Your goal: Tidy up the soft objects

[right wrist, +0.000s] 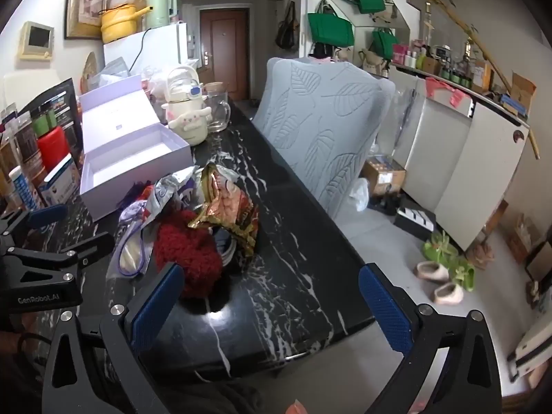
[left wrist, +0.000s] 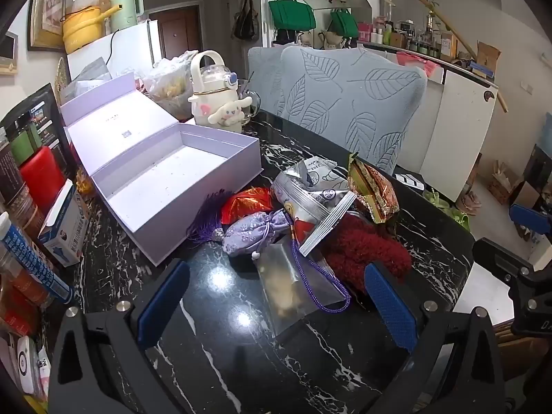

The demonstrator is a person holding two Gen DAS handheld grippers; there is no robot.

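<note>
A pile of soft things lies on the black marble table (left wrist: 214, 352): a lilac sachet (left wrist: 253, 233) with a purple tassel (left wrist: 207, 217), a red pouch (left wrist: 246, 203), a silver snack bag (left wrist: 310, 200), a gold foil bag (left wrist: 372, 186), a fuzzy dark-red item (left wrist: 365, 252) and a clear zip bag (left wrist: 293, 286). An open lilac box (left wrist: 172, 176) stands to their left. My left gripper (left wrist: 276, 296) is open just short of the pile, with nothing between its fingers. My right gripper (right wrist: 269, 303) is open over bare table, the fuzzy red item (right wrist: 188, 252) by its left finger.
A white character bottle (left wrist: 220, 96) and a glass mug (right wrist: 219, 114) stand behind the box. Bottles, a red can (left wrist: 39, 176) and a small carton (left wrist: 65, 227) crowd the left edge. A leaf-patterned chair (right wrist: 324, 131) stands along the table's right side. Slippers (right wrist: 438, 279) lie on the floor.
</note>
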